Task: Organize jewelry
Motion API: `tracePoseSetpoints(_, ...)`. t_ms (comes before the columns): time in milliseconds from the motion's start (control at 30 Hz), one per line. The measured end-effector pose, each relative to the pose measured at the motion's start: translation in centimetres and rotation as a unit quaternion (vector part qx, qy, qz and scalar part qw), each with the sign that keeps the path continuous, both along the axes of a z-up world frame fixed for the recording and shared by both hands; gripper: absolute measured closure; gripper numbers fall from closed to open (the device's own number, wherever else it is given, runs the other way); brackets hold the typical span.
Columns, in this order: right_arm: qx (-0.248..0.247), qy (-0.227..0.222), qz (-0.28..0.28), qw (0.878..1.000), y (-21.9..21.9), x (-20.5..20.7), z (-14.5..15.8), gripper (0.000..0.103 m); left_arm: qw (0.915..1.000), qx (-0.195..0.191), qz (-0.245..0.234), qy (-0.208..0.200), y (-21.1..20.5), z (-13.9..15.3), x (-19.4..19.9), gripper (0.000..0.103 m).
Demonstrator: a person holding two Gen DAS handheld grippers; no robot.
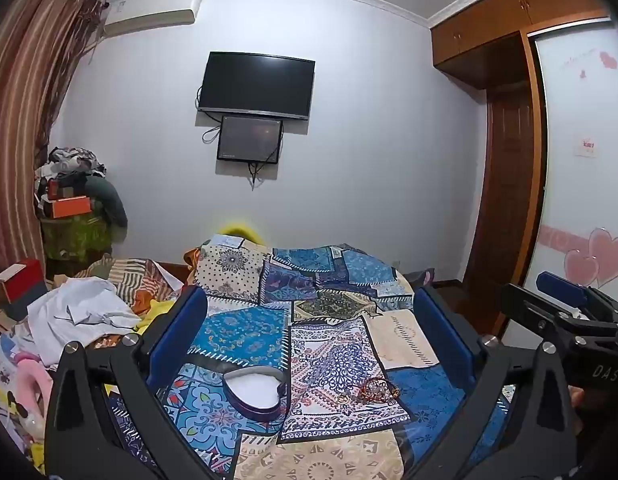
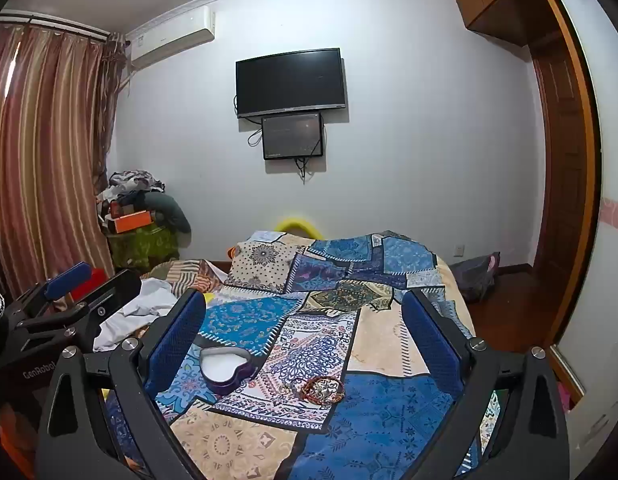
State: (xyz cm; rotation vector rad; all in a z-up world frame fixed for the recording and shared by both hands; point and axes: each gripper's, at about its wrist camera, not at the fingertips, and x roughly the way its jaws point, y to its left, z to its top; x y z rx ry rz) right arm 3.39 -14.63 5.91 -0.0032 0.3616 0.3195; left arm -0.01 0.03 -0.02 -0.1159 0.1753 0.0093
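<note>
Both hand-held grippers, left (image 1: 309, 328) and right (image 2: 305, 332), hang wide open over the bed (image 2: 389, 420), holding nothing. A heart box (image 2: 225, 368) lies on the quilt, jewelry (image 2: 321, 390) just beside it, tangled and hard to resolve.

Blue-and-cream patchwork bedspread (image 2: 373, 412); purple heart-shaped box (image 2: 225, 368) lined white; red-and-gold bracelets (image 2: 323, 390); blue-padded black grippers; brown striped curtains (image 2: 41, 160) far left.

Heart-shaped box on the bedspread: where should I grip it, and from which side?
Judging by its pose, pinch the heart-shaped box across its upright purple side wall from above. It sits open and flat, and the bracelets lie apart on its right, so the left tool looks nearer.
</note>
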Motion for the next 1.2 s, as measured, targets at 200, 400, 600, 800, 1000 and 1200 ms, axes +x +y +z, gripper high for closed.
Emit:
tracePoseSetpoints(200, 0.0, 0.001, 0.0, 1.0, 0.0, 0.0, 0.0, 0.005, 1.0, 0.002, -0.003, 0.004, -0.2, -0.8, -0.1, 0.0)
tracePoseSetpoints(400, -0.001, 0.002, 0.001, 1.0, 0.0, 0.0, 0.0, 0.005, 0.9999, 0.001, -0.004, 0.01, -0.4, -0.6, -0.2, 0.0)
tracePoseSetpoints(600, -0.002, 0.002, 0.0, 1.0, 0.1, -0.1, -0.1, 0.005, 0.9999, -0.001, -0.004, 0.013, 0.2, -0.5, 0.1, 0.0)
tracePoseSetpoints(800, -0.002, 0.002, 0.001, 1.0, 0.1, -0.1, -0.1, 0.005, 0.9998, -0.004, -0.003, 0.017, 0.5, -0.6, 0.1, 0.0)
tracePoseSetpoints(1000, -0.002, 0.003, 0.0, 1.0, 0.1, 0.0, 0.0, 0.005, 0.9997, -0.006, 0.0, 0.022, 0.7, -0.6, 0.5, 0.0)
tracePoseSetpoints(1200, -0.002, 0.004, 0.0, 1.0, 0.1, -0.1, 0.0, 0.005, 0.9997, -0.006, -0.002, 0.024, 0.7, -0.8, 0.5, 0.0)
